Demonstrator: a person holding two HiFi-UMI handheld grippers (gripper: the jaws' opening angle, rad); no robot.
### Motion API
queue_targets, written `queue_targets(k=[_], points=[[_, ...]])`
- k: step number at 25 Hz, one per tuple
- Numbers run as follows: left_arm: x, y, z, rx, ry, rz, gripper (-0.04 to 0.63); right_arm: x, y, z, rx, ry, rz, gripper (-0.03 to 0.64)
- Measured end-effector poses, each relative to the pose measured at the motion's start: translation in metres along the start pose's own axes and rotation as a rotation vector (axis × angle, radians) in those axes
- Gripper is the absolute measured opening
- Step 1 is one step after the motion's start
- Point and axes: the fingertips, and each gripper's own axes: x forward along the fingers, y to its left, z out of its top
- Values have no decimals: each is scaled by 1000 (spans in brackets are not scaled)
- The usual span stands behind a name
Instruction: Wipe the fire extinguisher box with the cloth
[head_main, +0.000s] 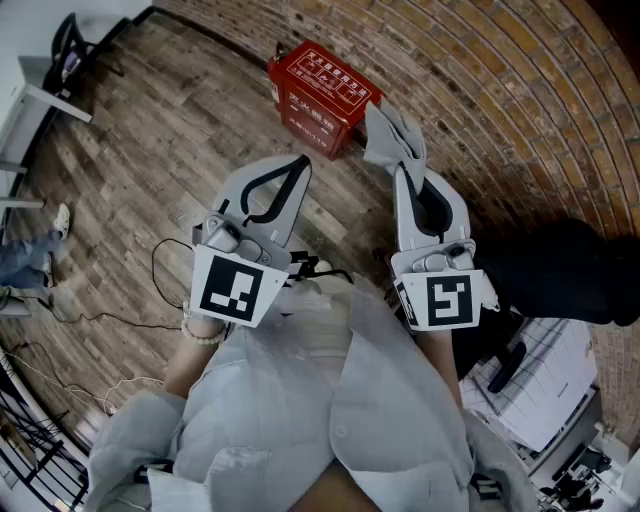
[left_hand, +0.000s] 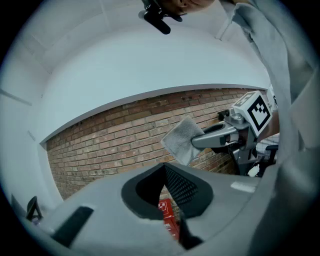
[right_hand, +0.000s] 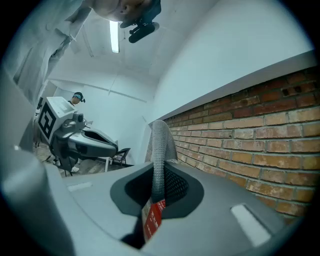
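Right gripper pinches the cloth by one edge, left gripper closed on nothing — pressed to the box, on the floor by the wall, the cloth may slip free.

Brick wall right behind box

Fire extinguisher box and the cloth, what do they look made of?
Fire extinguisher box: rigid, red-painted, likely sheet metal though plastic is possible; flat faces, sharp edges, white print. Cloth: soft grey textile, perhaps microfibre; it folds limply and shows a fine ribbed weave in the right gripper view.
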Motion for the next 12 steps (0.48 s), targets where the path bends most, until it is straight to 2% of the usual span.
queue_targets(k=[12], points=[[-1, -1, -3, -11, 4, -1, -3, -1, 0, -3, -1, 3, 7, 20]])
